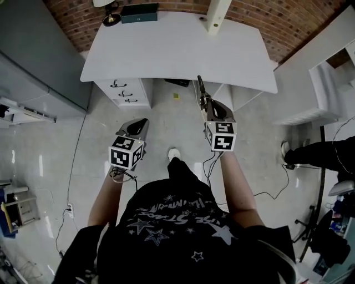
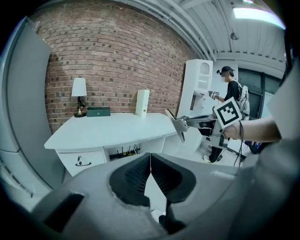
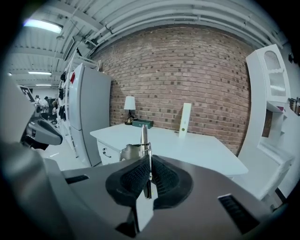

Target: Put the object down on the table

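Observation:
My right gripper (image 1: pixel 206 102) is shut on a thin metal tool (image 1: pixel 200 89) with a flat blade, and it is held in the air just before the front edge of the white table (image 1: pixel 177 50). In the right gripper view the metal tool (image 3: pixel 143 139) stands upright between the pads and points toward the table (image 3: pixel 187 147). The left gripper view shows the tool's blade (image 2: pixel 178 124) sticking out of the right gripper (image 2: pixel 190 121). My left gripper (image 1: pixel 142 123) hangs lower and to the left over the floor, shut with nothing in it (image 2: pixel 150 169).
At the table's back edge stand a lamp (image 1: pixel 111 15), a dark green box (image 1: pixel 138 12) and a white upright board (image 1: pixel 216 16). Drawers (image 1: pixel 125 91) sit under its left side. A grey fridge (image 3: pixel 89 112) stands at left, a white shelf unit (image 2: pixel 198 89) at right, and another person (image 2: pixel 229 93) beyond.

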The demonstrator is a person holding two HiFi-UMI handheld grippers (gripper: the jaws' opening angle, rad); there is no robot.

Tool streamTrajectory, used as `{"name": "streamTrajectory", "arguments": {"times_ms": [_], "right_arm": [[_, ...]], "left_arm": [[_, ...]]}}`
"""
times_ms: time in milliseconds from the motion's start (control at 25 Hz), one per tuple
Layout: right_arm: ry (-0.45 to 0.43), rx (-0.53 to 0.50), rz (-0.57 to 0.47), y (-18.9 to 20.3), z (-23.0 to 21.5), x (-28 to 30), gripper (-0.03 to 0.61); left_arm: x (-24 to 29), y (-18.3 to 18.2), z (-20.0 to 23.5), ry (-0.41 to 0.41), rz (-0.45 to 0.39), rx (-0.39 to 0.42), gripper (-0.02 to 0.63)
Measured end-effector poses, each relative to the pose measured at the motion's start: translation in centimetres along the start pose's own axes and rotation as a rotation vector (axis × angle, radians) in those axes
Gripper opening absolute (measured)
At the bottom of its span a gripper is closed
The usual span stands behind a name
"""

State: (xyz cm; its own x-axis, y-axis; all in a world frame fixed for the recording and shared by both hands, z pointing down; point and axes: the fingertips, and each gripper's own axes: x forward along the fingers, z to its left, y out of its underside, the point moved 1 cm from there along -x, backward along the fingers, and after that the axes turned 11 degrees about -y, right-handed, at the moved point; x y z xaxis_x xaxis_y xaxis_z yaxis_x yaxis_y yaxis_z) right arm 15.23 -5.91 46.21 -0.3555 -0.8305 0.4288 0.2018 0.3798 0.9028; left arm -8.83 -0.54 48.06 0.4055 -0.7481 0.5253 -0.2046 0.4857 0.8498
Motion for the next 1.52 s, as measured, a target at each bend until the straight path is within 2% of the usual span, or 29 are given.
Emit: {"name": "streamTrajectory", "arguments": {"times_ms": [240,520,920,1240,1520], "right_arm": [[-0.025,-0.024,-0.015,-2.6,-4.7,4.4,0.012],[-0.047,-0.067,-0.008,-4.7,-8.8,8.9,0.014],[-0.091,-0.156,0.039,-5.4,-10.8,12.2,0.014],[-0.053,-0.428,0.133,-5.1,-10.3,14.7,0.014],[-0.025,-0.580,0.205,-4.8,-10.3,17.8,0.015]], "left_arm": [[4.1,-4.5,0.8,-0.049,-0.025,0.005,0.020],[8.6,-7.7,2.0,-0.080,-0.029,-0.006,0.020],[11.6,-8.4,2.5,-0.107,-0.010,-0.048,0.020],[13.2,-8.3,3.5,-0.088,0.007,-0.035,0.020],[16.8,-9.2,5.5,-0.031,0.023,-0.018,0.020]]}}
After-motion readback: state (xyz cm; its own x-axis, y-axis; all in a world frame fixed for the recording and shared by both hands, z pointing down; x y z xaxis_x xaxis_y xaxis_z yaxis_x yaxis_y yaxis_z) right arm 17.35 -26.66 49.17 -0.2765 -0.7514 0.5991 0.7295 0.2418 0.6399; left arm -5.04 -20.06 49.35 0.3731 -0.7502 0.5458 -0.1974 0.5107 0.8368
